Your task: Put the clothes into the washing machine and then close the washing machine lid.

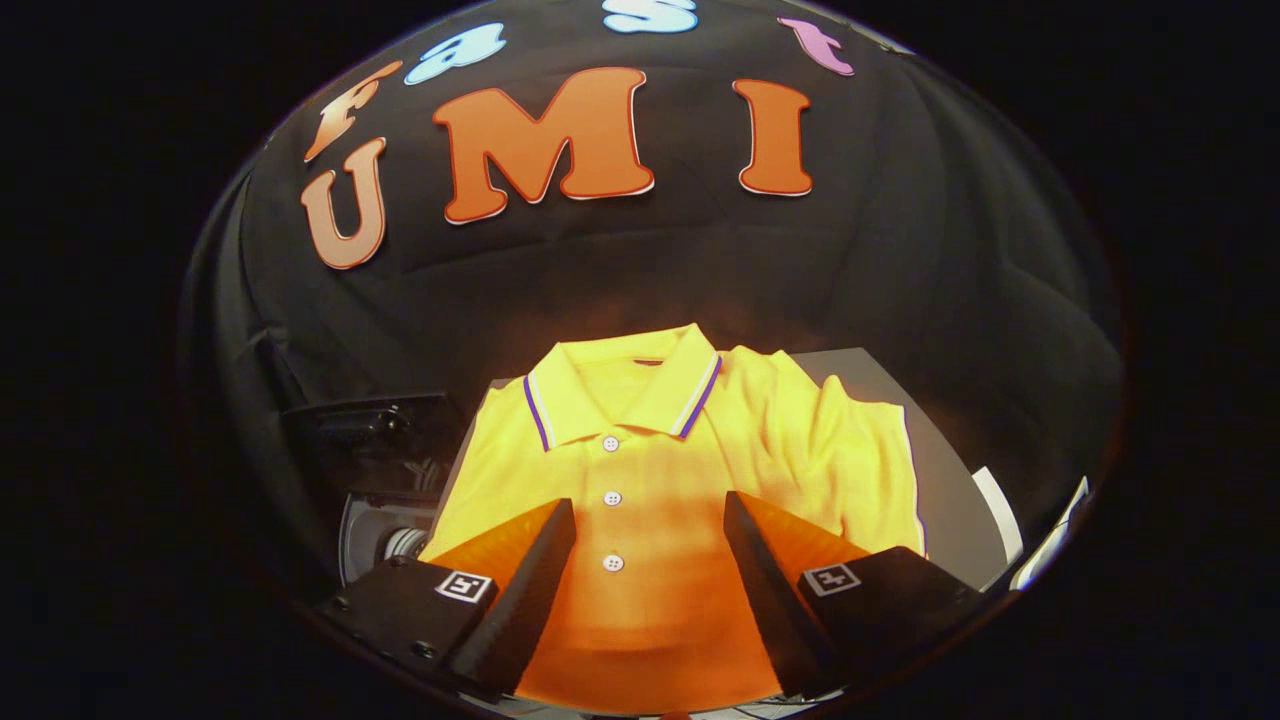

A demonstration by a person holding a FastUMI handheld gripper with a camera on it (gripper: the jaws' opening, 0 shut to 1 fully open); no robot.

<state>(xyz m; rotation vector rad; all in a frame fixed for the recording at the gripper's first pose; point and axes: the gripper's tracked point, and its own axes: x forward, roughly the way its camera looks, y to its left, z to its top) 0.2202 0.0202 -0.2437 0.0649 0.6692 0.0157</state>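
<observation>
One garment, a yellow polo shirt (650, 470) with a striped collar and a white-buttoned placket, lies folded and face-up on a grey surface (945, 500) in front of the booth's black cloth wall. The gripper (650, 545) hovers over the lower part of the shirt with its fingers (535, 580) spread wide, one on each side of the button placket; the lowest visible button sits between them. Whether the fingertips touch the fabric cannot be told; nothing is pinched between them. To the left of the shirt, partly in shadow, stands a dark apparatus with a round metallic part (385, 535), possibly the washing machine, though its lid and opening cannot be made out. Judged from this arrangement, the task stands at its start: the shirt is not yet grasped, no clothing is inside any machine, and lifting, loading and closing the lid all remain to be done.
</observation>
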